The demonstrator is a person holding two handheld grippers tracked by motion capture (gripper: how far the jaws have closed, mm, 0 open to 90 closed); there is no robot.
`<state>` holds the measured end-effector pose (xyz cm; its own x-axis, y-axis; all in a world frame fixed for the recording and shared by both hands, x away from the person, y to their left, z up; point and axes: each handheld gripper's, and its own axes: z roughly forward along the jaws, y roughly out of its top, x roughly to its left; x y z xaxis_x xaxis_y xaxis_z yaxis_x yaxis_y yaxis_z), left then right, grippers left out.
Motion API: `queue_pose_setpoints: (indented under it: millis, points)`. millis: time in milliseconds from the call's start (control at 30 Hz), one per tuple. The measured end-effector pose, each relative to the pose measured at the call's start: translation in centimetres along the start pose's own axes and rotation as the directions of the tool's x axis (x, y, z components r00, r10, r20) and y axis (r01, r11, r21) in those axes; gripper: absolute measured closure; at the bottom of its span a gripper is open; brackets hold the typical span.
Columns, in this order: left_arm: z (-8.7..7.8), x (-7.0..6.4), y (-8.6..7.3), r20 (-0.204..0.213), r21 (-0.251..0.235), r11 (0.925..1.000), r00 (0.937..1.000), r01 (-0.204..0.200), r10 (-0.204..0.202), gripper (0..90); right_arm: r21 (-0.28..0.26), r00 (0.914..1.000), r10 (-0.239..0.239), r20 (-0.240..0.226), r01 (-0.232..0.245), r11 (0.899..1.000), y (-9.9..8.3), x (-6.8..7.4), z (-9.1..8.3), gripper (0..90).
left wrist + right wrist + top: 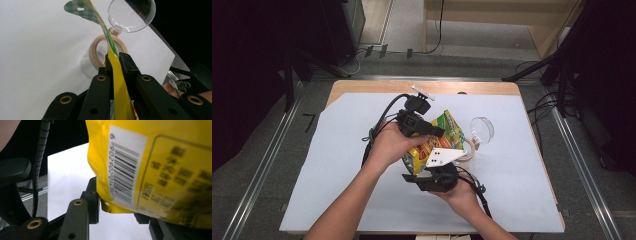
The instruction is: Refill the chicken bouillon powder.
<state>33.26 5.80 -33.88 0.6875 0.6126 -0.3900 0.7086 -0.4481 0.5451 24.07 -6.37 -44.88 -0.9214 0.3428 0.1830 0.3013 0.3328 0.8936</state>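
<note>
Yellow-green snack bag [443,136], barcode-labelled, pinched edge-on in left hand-held gripper [116,60].

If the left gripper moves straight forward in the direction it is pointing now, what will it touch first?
The left gripper is shut on the yellow bag and points at the open jar with the tan rim. It would probably meet that rim first; the hinged clear lid lies beyond. Depth is hard to judge.

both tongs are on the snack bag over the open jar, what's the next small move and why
Probably tilt the yellow snack bag toward the jar, whose clear lid is flipped open. The left tongs pinch the bag's edge and the right tongs grip its bottom corner, so both hold it just above the jar's mouth.
</note>
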Motion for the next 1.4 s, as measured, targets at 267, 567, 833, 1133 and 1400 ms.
queue_pose_setpoints:
  millis: [267, 567, 833, 1133, 1400]
  points:
    - [0.03, 0.01, 0.69, -0.008, -0.011, 0.9999, 1.0000, 0.004, -0.005, 84.4, -0.020, 0.9987, 0.051, 0.011, -0.050, 0.999, 0.42, -0.46, 0.23, 65.6]
    - [-0.25, -0.26, 0.77, 0.012, -0.020, 0.9997, 0.9999, 0.011, -0.011, 84.0, -0.035, 0.9970, 0.077, 0.009, -0.077, 0.996, 0.56, -0.45, 0.47, 65.1]
    - [-0.32, -0.15, 0.70, 0.011, -0.028, 0.9996, 0.9999, 0.003, -0.003, 84.0, -0.038, 0.9970, 0.077, 0.010, -0.077, 0.996, 0.59, -0.43, 0.49, 65.9]
    - [-0.52, 0.19, 0.43, 0.016, -0.046, 0.9989, 0.9998, 0.012, -0.011, 84.0, -0.030, 0.9984, 0.056, 0.014, -0.055, 0.998, 0.65, -0.55, 0.57, 66.3]
    - [-0.63, 0.14, 0.36, 0.009, -0.043, 0.9990, 0.9999, 0.009, -0.009, 84.1, -0.024, 0.9984, 0.056, 0.005, -0.056, 0.998, 0.78, -0.50, 0.57, 66.4]
